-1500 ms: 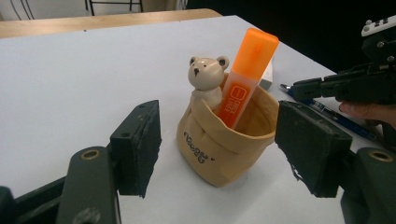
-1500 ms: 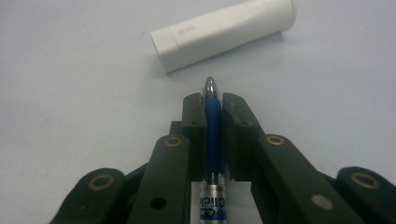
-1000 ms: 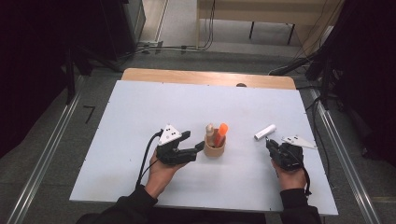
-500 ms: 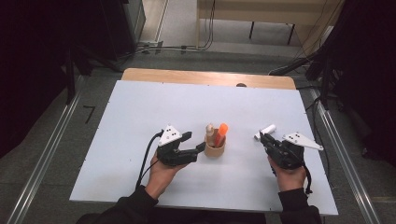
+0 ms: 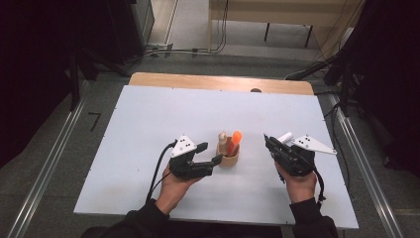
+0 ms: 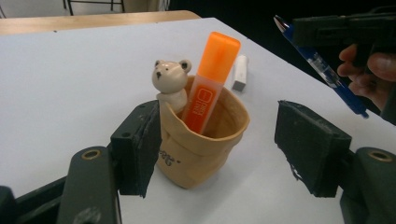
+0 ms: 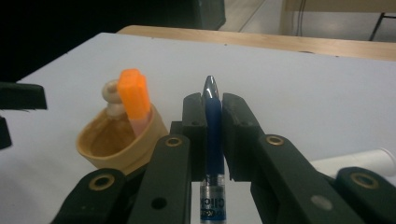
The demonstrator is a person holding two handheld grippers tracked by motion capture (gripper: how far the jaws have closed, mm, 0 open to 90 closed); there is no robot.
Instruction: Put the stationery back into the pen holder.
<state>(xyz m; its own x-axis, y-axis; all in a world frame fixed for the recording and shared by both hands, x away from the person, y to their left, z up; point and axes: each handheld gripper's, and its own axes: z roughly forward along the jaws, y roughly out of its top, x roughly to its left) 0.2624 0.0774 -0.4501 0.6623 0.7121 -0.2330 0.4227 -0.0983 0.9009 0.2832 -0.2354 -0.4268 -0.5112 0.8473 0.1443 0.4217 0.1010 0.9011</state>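
Note:
A tan ceramic cup point(image 5: 229, 157) point(image 6: 201, 149) stands on the white table with an orange highlighter point(image 5: 234, 141) point(image 6: 210, 88) upright in it and a small bear figure point(image 6: 170, 81) on its rim. My left gripper point(image 5: 210, 153) point(image 6: 226, 140) is open around the cup: one pad rests against its side, the other stands clear of it. To the right of the cup, my right gripper point(image 5: 268, 140) point(image 7: 214, 107) is shut on a blue pen point(image 7: 214, 126) point(image 6: 327, 70), held above the table with its tip pointing forward. The cup point(image 7: 116, 140) lies to its left.
A small white cylindrical object point(image 5: 285, 137) point(image 6: 239, 73) lies on the table just beyond the right gripper. The white table top point(image 5: 148, 114) extends wide to the left and back, with a wooden strip point(image 5: 218, 82) along its far edge.
My right gripper has lifted with the pen and shifted a little left, toward the cup. The left gripper and the cup have stayed put.

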